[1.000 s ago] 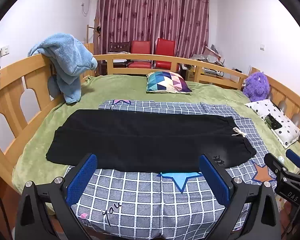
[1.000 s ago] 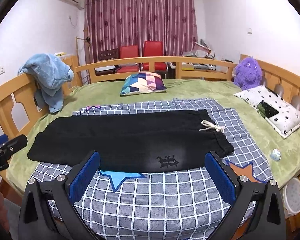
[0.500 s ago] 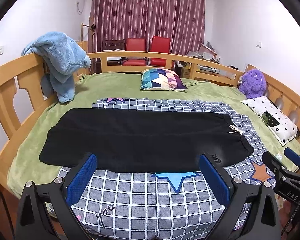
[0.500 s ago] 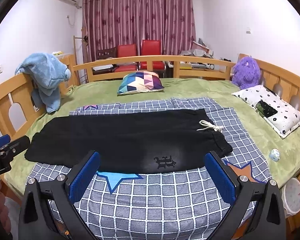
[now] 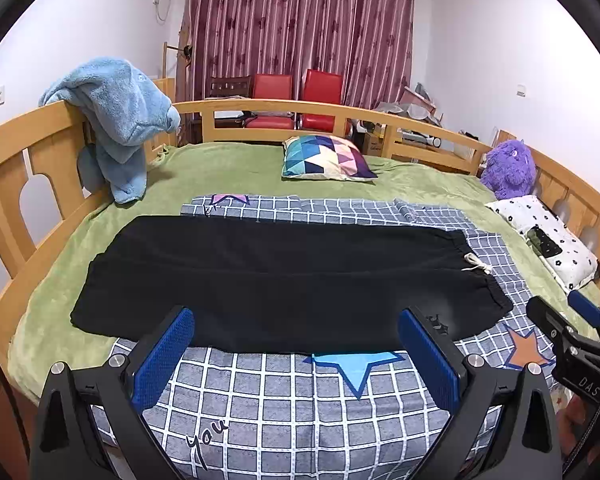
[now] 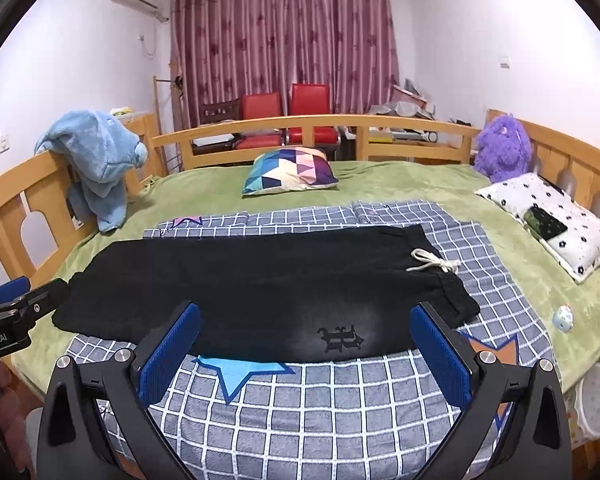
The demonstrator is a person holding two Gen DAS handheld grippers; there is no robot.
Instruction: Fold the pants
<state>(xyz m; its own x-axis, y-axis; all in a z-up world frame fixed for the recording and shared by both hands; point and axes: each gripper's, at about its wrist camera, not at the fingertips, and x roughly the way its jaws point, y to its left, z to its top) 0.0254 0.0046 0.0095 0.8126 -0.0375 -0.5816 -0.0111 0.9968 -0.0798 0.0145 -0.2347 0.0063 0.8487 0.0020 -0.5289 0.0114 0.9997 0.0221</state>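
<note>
Black pants lie flat across a grey checked blanket on the bed, waistband with white drawstring to the right, leg ends to the left. They also show in the right wrist view, with a dark emblem near the front edge. My left gripper is open and empty, held above the blanket just in front of the pants. My right gripper is open and empty, also in front of the pants. Each gripper shows at the edge of the other's view.
A wooden rail rings the green-covered bed. A blue plush towel hangs on the left rail. A patterned cushion, a purple plush toy and a white spotted pillow lie at the back and right. A white basin stands beside the bed.
Both grippers have drifted slightly; the views have shifted a little over the pants. Both grippers stay open and the pants have not moved.
</note>
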